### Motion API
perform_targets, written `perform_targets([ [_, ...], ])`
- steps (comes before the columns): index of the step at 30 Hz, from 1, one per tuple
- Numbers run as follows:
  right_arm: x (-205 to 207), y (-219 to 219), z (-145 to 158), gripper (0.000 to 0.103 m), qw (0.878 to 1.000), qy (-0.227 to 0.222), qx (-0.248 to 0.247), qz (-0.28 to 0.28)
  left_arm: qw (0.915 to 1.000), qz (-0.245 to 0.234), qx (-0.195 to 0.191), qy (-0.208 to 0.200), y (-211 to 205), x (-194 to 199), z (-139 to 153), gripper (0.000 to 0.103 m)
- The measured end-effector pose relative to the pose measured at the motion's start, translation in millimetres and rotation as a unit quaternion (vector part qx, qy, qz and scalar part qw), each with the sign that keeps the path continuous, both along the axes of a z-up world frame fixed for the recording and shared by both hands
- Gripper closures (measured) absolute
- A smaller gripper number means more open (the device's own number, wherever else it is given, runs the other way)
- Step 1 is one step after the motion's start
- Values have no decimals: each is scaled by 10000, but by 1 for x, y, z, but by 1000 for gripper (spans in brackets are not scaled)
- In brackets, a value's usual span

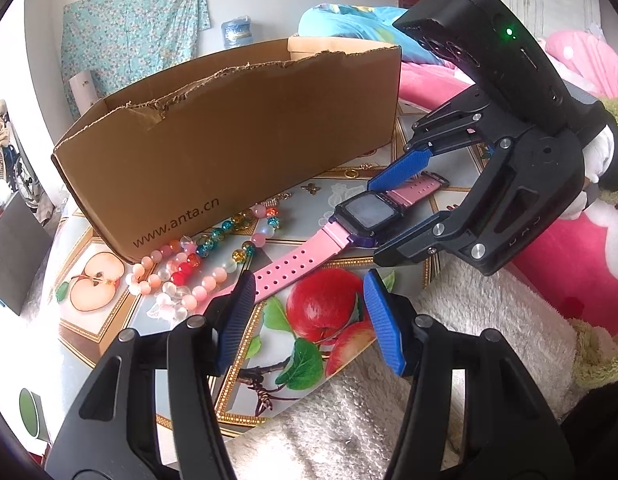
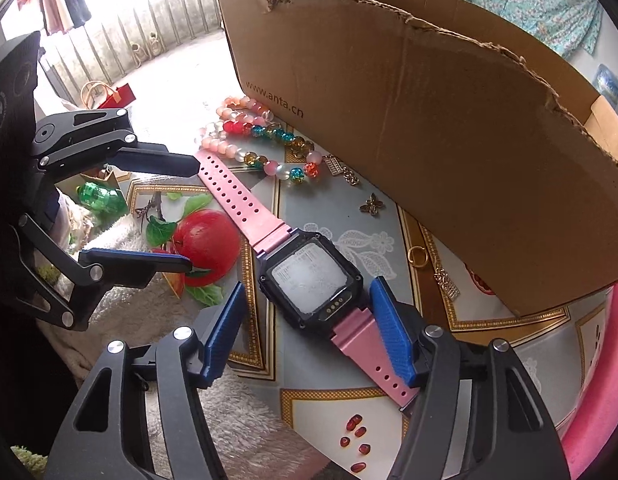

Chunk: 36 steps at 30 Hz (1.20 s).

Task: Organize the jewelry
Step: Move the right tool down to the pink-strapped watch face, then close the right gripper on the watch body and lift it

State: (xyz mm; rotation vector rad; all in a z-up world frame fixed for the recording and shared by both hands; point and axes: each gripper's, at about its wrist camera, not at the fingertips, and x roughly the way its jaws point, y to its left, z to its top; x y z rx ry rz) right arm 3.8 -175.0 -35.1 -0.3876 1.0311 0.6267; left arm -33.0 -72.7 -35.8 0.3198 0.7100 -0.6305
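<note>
Center frame on the desk (image 2: 341, 376): pink watch (image 2: 309, 280) lies flat beside the cardboard box (image 2: 449, 140), bead bracelets (image 2: 261, 136) upper left. Right tool (image 2: 305, 328) open, straddling the watch; left tool (image 1: 309, 312) open at strap end.

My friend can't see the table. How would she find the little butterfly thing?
Start at the big brown cardboard box with the web address printed on its side. On the table along its bottom edge lie small metal charms; the butterfly charm sits between the colourful bead bracelets and the gold ring. It alone has four spread wings.
</note>
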Motion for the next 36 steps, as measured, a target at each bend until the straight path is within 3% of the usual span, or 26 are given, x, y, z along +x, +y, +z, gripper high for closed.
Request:
perform_targets([
  [11, 30, -29, 5, 50, 9881, 1227, 859, -341, 9988, -7, 390, -284, -9, 0, -1, 49],
  [16, 45, -46, -1, 69, 9769, 1683, 1191, -563, 9971, -7, 666, -374, -19, 3, -6, 49],
  [19, 47, -50, -2, 70, 9746, 1746, 1270, -596, 9967, 9, 679, -440, -25, 5, -6, 50],
  [23, 42, -45, 1, 70, 9796, 1572, 1110, -572, 9973, 11, 637, -377, -24, 7, -4, 49],
  [26, 35, -35, 6, 66, 9879, 1190, 845, -522, 9980, 41, 568, -277, -19, 8, -3, 49],
  [30, 17, -10, 12, 48, 9994, 318, 65, -87, 9993, 122, 358, -42, -9, 14, -2, 50],
  [34, 1, 17, 6, 43, 9965, -357, -651, 395, 9994, 243, 110, 215, 7, 18, 0, 54],
  [36, 0, 22, 4, 41, 9947, -561, -746, 438, 9993, 292, 58, 242, 15, 18, 1, 55],
])
